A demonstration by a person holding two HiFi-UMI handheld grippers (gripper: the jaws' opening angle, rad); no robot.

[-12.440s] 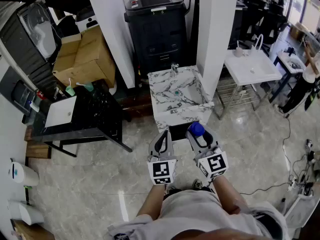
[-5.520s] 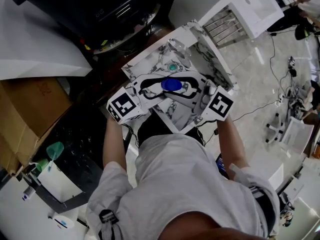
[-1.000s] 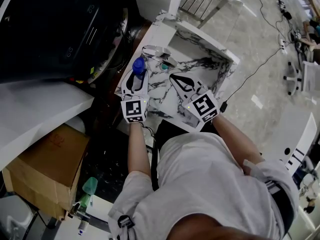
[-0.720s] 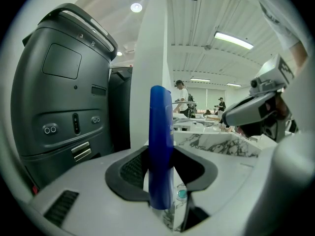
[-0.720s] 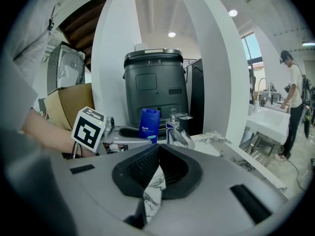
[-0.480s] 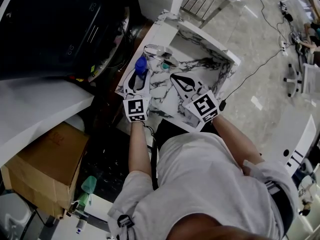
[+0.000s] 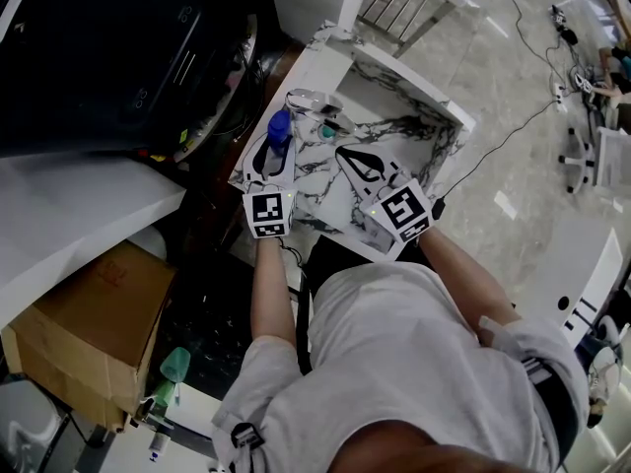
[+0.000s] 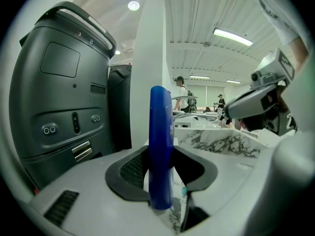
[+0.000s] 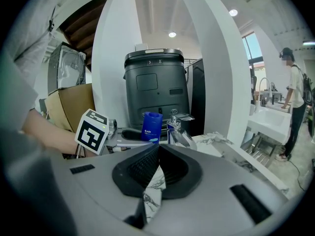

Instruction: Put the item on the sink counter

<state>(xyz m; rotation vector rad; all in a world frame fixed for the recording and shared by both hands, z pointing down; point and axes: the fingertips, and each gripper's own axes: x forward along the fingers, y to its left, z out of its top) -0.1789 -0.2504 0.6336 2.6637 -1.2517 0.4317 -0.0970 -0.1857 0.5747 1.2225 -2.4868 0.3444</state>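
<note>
A blue bottle (image 7: 279,128) stands upright at the back left corner of the marble sink counter (image 7: 325,202), beside the faucet (image 7: 311,100). My left gripper (image 7: 277,140) is shut on it, one pad against each side of the bottle (image 8: 161,151). Its base is down by the marble; I cannot tell whether it touches. My right gripper (image 7: 342,152) is shut and empty over the front of the basin. In the right gripper view the bottle (image 9: 152,127) stands left of the faucet (image 9: 178,128), beyond that gripper's closed jaws (image 9: 157,154).
A tall black machine (image 7: 118,47) stands close behind the counter's left side, and a white pillar (image 9: 216,73) at its back right. A cardboard box (image 7: 89,313) lies at the left. A green drain plug (image 7: 326,130) sits in the basin. People stand by a farther white sink (image 9: 266,117).
Over the last second my left gripper and the blue bottle have shifted slightly right along the counter's back edge. The right gripper has stayed put.
</note>
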